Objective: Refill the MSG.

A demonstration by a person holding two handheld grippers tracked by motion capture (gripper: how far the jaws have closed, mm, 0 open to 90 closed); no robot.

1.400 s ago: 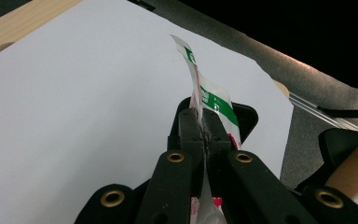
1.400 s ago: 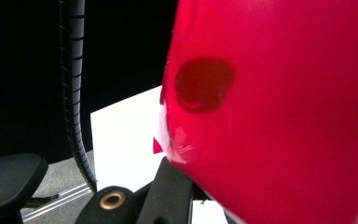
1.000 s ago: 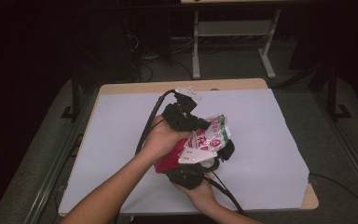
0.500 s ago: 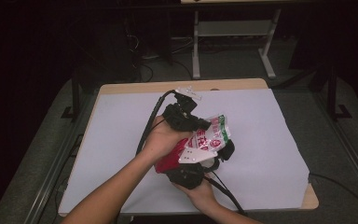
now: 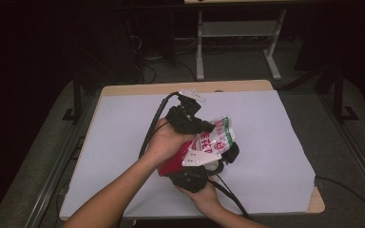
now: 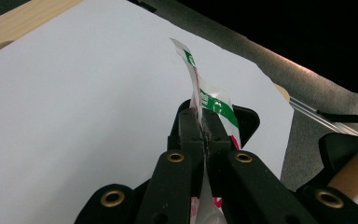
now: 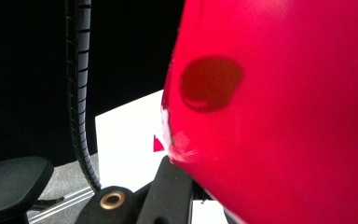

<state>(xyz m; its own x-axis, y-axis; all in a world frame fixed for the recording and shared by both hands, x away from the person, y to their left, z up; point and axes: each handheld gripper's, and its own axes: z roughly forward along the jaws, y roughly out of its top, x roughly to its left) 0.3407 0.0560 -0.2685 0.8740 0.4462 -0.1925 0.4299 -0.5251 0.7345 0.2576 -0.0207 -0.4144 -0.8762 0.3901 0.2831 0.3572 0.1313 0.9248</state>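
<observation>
**Both grippers clamped on 1 snack bag above the white sheet**

You held the red, white and green snack bag (image 5: 216, 140) over the middle of the white sheet (image 5: 123, 142) that covered the table (image 5: 171, 89), between your 2 grippers. Your left gripper (image 5: 200, 127) came in from the upper left of the bag; in the left gripper view its jaws were pressed together on a thin edge of the bag (image 6: 209, 100), the film rising upright out of the black pads (image 6: 189, 128) with its green and white print showing. Your right gripper (image 5: 225, 154) sat below and toward you, under its grey three-cornered plate (image 5: 197, 156), with your right hand (image 5: 204, 197) cupped beneath it. In the right gripper view the red side of the bag (image 7: 284, 116) lay so close to the camera that the jaw tips were hidden; they appeared closed on the bag's lower edge. Your left hand (image 5: 164, 142) wrapped over the left gripper's body, and its cable (image 5: 154, 121) looped back across the sheet.
</observation>
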